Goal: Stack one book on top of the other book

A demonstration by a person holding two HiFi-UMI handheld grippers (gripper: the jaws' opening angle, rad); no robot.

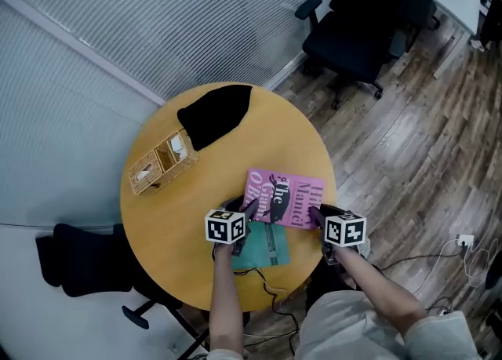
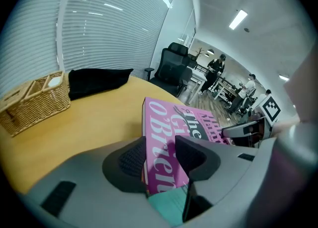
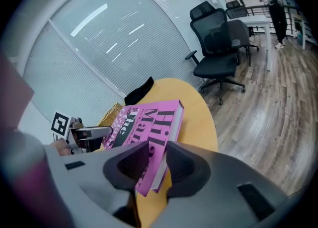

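A pink book (image 1: 284,197) is held just above the round wooden table (image 1: 180,217), gripped at two corners. My left gripper (image 2: 158,160) is shut on its near left corner, pads on both covers of the pink book (image 2: 171,137). At the near right corner my right gripper (image 3: 156,165) is shut on the pink book (image 3: 146,122) too. A teal book (image 1: 263,245) lies flat on the table below the pink one's near edge, partly covered; a strip of the teal book (image 2: 171,204) shows under the left jaws.
A wicker basket (image 1: 162,163) stands at the table's left, a black cloth (image 1: 214,114) at its far side. Black office chairs (image 1: 357,21) stand on the wooden floor beyond, another chair (image 1: 78,260) at the near left. A cable (image 1: 271,292) trails off the table's near edge.
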